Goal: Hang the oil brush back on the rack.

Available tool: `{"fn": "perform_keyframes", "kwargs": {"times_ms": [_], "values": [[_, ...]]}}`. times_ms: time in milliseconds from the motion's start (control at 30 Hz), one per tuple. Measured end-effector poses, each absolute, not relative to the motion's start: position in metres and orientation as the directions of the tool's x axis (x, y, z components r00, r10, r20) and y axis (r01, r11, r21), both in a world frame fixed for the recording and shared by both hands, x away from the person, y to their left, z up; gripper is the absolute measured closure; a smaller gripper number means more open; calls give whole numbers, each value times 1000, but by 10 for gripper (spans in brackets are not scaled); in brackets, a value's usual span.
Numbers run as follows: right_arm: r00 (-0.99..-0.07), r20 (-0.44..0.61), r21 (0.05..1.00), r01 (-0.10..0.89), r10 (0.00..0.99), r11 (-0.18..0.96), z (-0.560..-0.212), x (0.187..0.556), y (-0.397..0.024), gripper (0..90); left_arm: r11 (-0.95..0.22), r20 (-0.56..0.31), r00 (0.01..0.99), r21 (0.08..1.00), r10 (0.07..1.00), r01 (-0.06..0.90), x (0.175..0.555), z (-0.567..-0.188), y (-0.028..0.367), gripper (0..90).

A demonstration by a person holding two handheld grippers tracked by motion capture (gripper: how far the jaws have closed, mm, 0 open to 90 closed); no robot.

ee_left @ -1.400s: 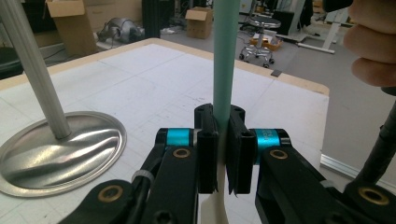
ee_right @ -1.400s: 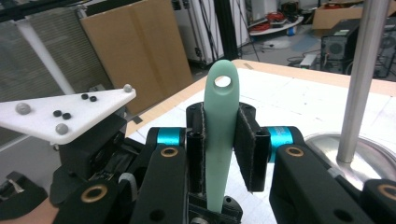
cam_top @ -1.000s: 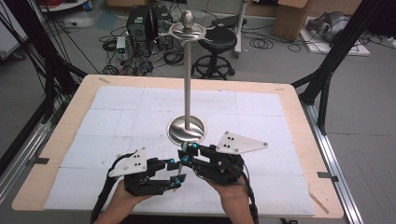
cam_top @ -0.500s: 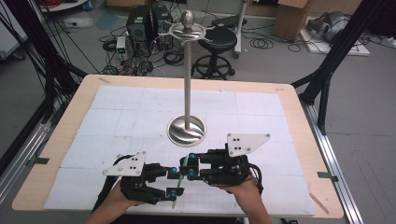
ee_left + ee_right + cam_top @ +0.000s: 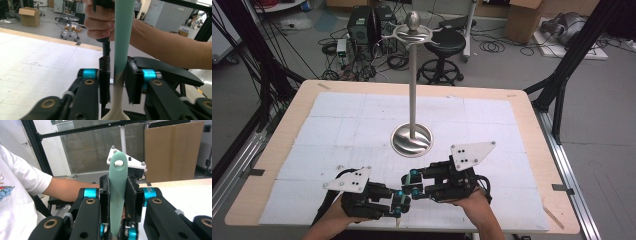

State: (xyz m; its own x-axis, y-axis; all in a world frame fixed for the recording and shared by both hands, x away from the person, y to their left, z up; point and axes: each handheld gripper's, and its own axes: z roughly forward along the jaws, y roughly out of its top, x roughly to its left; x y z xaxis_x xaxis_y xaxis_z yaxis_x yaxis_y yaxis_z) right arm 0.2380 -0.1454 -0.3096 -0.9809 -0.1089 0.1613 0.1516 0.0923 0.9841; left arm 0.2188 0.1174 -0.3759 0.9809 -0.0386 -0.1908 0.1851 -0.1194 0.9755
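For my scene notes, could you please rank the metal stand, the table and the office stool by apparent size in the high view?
1. table
2. metal stand
3. office stool, though it stands farther from the camera, so its true size is unsure.

The tall silver metal stand with a round base point(image 5: 412, 140) rises in the middle of the white padded table top point(image 5: 337, 125) and is the one obstacle on it. To its left, right and far side the white surface is bare, so a hand can pass there. At the near edge the left gripper point(image 5: 397, 205) and the right gripper point(image 5: 408, 182) are close together, and a long mint-green plastic handle point(image 5: 117, 192) bridges the narrow gap between them.
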Motion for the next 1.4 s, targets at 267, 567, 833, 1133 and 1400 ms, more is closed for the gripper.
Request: {"fn": "perform_keyframes", "kwargs": {"times_ms": [267, 567, 833, 1133, 1400], "values": [[-979, 184, 979, 190, 84, 73, -311, 233, -147, 556, -135, -187, 977, 970, 106, 201, 220, -375, 120, 811], [-880, 198, 963, 257, 431, 83, -311, 219, -142, 492, -129, -147, 934, 972, 324, 198, 220, -374, 121, 811], [-825, 234, 953, 299, 514, 46, -313, 212, -127, 624, -132, -133, 899, 970, 418, 204, 219, -376, 113, 811], [-787, 227, 948, 314, 574, 56, -316, 212, -119, 796, -137, -118, 880, 970, 460, 202, 217, -378, 109, 811], [-809, 223, 947, 312, 544, 76, -312, 214, -120, 826, -103, -169, 899, 968, 405, 228, 222, -379, 120, 646]]}}
